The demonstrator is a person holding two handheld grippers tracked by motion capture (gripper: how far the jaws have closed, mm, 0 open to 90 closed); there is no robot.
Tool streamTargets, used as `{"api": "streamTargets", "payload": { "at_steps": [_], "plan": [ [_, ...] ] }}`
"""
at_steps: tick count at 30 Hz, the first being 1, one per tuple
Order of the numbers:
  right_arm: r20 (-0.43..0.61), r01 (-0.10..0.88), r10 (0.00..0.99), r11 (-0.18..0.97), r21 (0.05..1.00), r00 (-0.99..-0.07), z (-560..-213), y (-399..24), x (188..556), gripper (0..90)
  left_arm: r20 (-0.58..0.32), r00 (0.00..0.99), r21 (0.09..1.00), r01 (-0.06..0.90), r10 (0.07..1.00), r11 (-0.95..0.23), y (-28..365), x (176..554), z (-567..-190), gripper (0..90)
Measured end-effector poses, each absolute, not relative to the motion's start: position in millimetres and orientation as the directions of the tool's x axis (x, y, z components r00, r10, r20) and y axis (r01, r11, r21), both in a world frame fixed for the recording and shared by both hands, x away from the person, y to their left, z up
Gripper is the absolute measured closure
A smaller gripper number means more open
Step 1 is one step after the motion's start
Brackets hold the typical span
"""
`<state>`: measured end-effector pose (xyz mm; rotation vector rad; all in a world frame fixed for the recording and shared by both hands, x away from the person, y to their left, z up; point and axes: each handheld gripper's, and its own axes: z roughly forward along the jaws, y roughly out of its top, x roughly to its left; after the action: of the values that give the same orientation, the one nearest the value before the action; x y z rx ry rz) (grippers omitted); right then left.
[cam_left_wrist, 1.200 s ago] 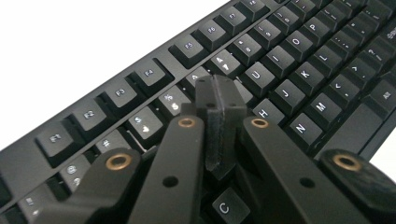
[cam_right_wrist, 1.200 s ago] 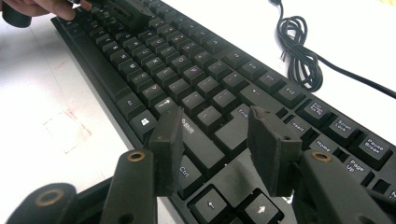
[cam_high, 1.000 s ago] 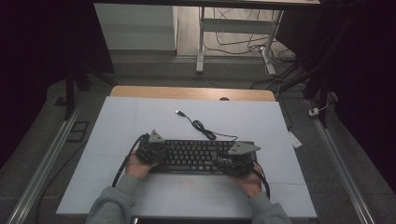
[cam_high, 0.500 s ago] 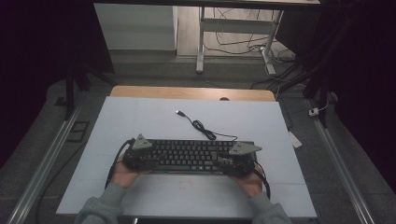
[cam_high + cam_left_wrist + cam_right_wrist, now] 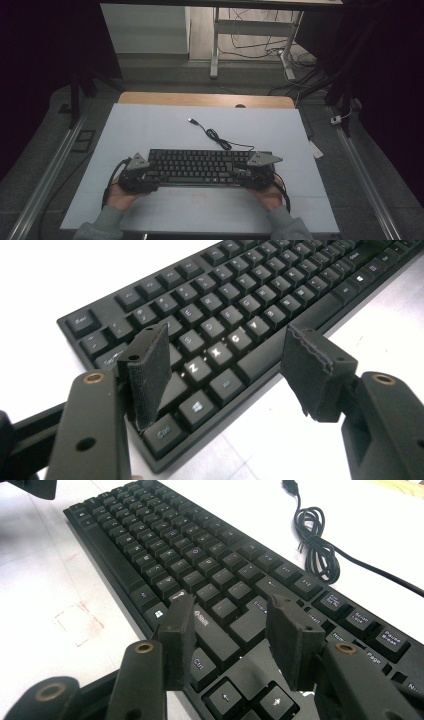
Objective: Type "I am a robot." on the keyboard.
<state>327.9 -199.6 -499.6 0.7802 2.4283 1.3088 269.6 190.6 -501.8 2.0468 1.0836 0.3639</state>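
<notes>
Left tongs [image 5: 145, 176] sit at the keyboard's [image 5: 200, 167] left end, jaws wide apart and just opened out; the left gripper view shows them straddling the bottom-left corner keys, one pad above the keys, the other out past the front edge, neither pressing. Reads as a release on this side. The keyboard lies flat on the counter [image 5: 150, 125], near the person's edge and roughly centred. Its long axis runs left to right, parallel to the counter's front edge, key rows facing the person. Its cable [image 5: 215, 134] leaves the back edge, loops once and ends in a plug [image 5: 192, 120] pointing toward the far left. Right tongs [image 5: 250, 176] sit at the right end, jaws partly apart; in the right gripper view both pads hover over the keys by the arrow cluster, and I cannot tell whether they bear on the case. Judged step: placement finishing, grip coming off. Next move calls for backing both tongs off without nudging the keyboard.
</notes>
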Motion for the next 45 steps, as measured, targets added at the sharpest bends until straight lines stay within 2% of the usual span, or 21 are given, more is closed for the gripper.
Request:
{"api": "streamTargets", "payload": {
  "at_steps": [17,28,32,37,45],
  "plan": [
    [0.024,0.324,0.56,0.443,0.836,-0.828,-497,-193,328,54.9,-0.096,0.591,0.739,0.582,0.801,-0.34,193,269,-505,35.5],
    [0.016,0.332,0.549,0.48,0.812,-0.835,-496,-167,334,56.8,-0.1,0.591,0.733,0.587,0.8,-0.342,193,271,-508,35.2],
    [0.011,0.338,0.542,0.507,0.793,-0.84,-495,-154,337,66.5,-0.098,0.592,0.731,0.588,0.8,-0.346,193,271,-509,35.2],
    [0.012,0.338,0.513,0.547,0.766,-0.858,-498,-140,338,88.7,-0.095,0.594,0.727,0.59,0.799,-0.353,192,271,-510,35.1],
    [-0.001,0.326,0.484,0.591,0.738,-0.875,-503,-122,340,89.6,-0.095,0.595,0.723,0.593,0.798,-0.356,191,271,-511,35.1]
  ]
}}
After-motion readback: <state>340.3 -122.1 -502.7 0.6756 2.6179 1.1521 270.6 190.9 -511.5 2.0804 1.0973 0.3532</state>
